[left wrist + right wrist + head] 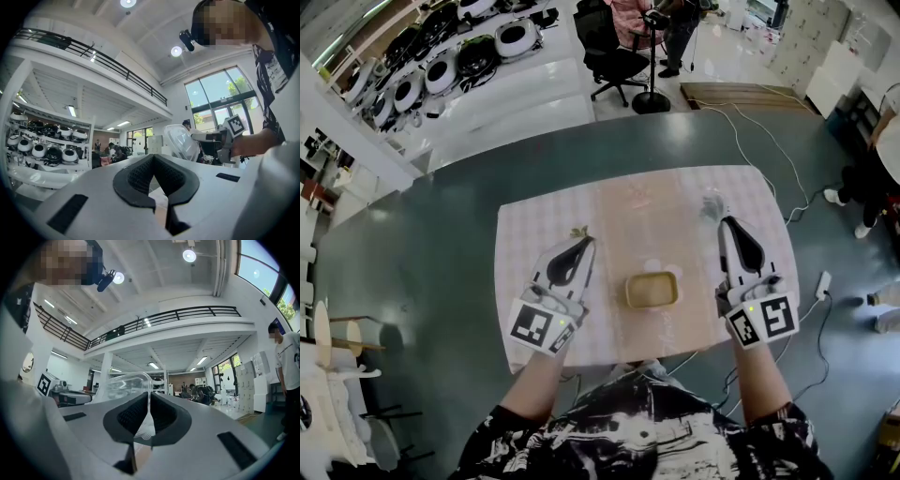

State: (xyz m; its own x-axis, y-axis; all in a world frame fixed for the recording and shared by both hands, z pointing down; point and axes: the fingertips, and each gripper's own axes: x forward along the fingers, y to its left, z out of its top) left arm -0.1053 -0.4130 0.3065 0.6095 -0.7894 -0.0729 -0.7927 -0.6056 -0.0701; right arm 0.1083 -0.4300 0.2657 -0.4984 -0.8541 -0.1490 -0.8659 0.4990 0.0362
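The right gripper (724, 223) is clamped on the rim of a clear plastic tub (125, 383) over the right side of the table (525, 246). The left gripper (585, 243) has its jaws pressed together. Between the grippers sits an open tan box (652, 290); its contents are unclear.

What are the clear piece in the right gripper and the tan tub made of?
Clear piece: probably thin glossy plastic; it is see-through and its rim catches light. Tan tub: looks like matte plastic or pulp with rounded corners; too small to be sure.
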